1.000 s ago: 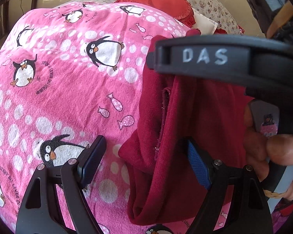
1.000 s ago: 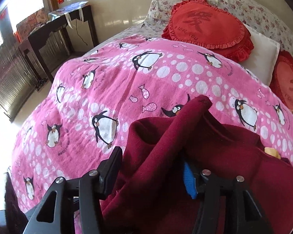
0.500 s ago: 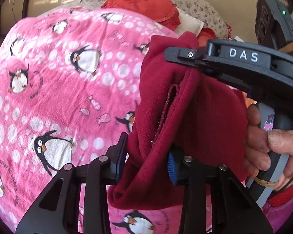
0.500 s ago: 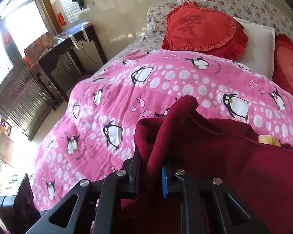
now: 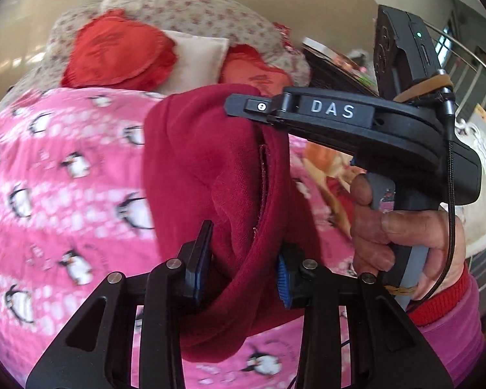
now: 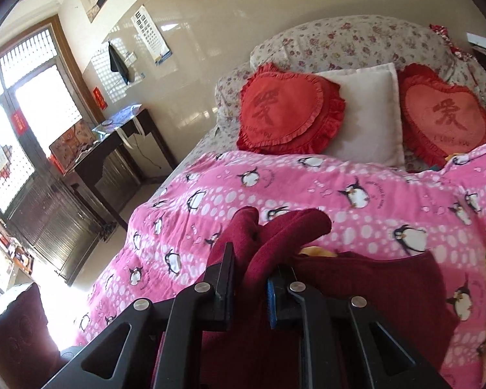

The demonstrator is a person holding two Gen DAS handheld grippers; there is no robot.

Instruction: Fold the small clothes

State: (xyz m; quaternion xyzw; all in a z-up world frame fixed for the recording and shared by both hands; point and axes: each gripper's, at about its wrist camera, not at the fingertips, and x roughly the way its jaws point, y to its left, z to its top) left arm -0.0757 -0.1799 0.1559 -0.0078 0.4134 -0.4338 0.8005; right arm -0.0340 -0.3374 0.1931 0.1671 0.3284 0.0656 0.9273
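**Both grippers clamped on a dark red garment above the penguin blanket**

Left gripper [image 5: 243, 272] is seen at the bottom centre of its own view, its jaws pressed in on a thick bunch of the dark red garment [image 5: 204, 175]. The right gripper [image 6: 251, 278], at the bottom centre of its view, is likewise closed on a gathered fold of the same cloth. The garment is held up between the two tools, over the pink penguin blanket [image 6: 340, 194] that fills the middle of the frame; its lower part hangs towards the blanket at the bottom of the left view.

Behind the blanket, in the upper right of the right view, a floral headboard cushion [image 6: 356, 39], a white pillow [image 6: 366, 110] and two red heart cushions [image 6: 285, 110] are lined up. A dark side table [image 6: 120, 136] is set at the left.

Several risks can be judged. The cloth is bunched thickly in both grips, so a layer could slip out if the tools are drawn apart quickly. A crooked fold could result if only some layers are caught. The hanging end could drag and rumple on the blanket when lowered.

"DAS" is printed in white on the right tool's body in the left view. A large Chinese character is stitched on each heart cushion, with "I LOVE YOU" beneath. Small lettering rings the penguins but cannot be read.
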